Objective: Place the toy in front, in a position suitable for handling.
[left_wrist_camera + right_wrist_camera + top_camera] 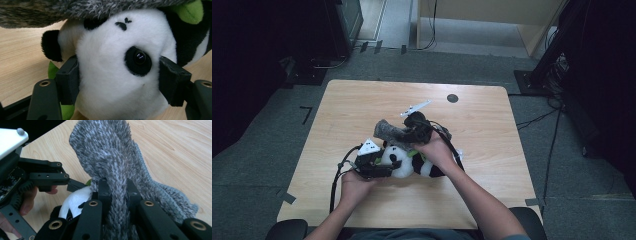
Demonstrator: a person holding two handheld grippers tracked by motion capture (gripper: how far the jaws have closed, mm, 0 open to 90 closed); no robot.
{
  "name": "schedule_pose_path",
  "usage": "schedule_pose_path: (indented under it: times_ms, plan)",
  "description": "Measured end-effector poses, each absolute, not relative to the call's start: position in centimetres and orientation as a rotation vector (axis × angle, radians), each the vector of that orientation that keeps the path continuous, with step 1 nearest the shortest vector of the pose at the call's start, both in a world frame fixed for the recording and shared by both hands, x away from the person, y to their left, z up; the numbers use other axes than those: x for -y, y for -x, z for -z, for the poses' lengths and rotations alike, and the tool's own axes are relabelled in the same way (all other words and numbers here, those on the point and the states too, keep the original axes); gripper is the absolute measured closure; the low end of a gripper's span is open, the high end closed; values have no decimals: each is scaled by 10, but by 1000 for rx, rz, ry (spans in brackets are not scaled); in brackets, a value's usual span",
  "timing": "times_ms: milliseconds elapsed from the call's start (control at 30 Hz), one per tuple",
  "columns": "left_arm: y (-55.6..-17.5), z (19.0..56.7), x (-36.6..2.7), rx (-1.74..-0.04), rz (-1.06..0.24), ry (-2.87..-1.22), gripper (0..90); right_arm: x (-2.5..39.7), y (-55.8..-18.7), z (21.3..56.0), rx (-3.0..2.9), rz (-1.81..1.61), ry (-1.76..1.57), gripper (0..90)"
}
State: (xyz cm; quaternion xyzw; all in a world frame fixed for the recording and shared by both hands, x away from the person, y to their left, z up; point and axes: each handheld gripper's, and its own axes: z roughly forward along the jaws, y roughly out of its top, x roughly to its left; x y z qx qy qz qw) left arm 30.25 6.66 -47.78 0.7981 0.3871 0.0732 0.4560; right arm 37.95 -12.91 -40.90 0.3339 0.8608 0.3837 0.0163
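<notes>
On the wooden worktop [362, 105], near its front middle, lies a toy panda [404, 162], white with black ears, eye patches and limbs and a bit of green cloth at its neck. The left hand-held gripper [118, 82] has its jaws on either side of the panda's head, one pad against each cheek, pinching the soft fur between them (the head appears upside down in the left gripper view, its nose mark at the top). The right hand-held gripper [117, 192] has its jaws pressed together on a fold of a grey fuzzy cloth [112, 157], which rises from the jaws and drapes over the panda's top. In the high view the cloth [391, 130] sits just above the panda, touching it, with the person's right hand [437, 150] beside it.
</notes>
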Motion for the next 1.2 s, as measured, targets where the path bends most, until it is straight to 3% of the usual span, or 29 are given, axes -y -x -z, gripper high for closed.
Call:
schedule_pose_path:
  times_ms: [600, 1200]
  plan:
    - [-304, 476, -65, -973, -169, -1978, 306, 159, -393, 420, -2627, -1076, -1127, 806]
    - [-308, 476, -64, -975, -151, -1981, 310, 199, -403, 407, -2501, -1065, -1246, 806]
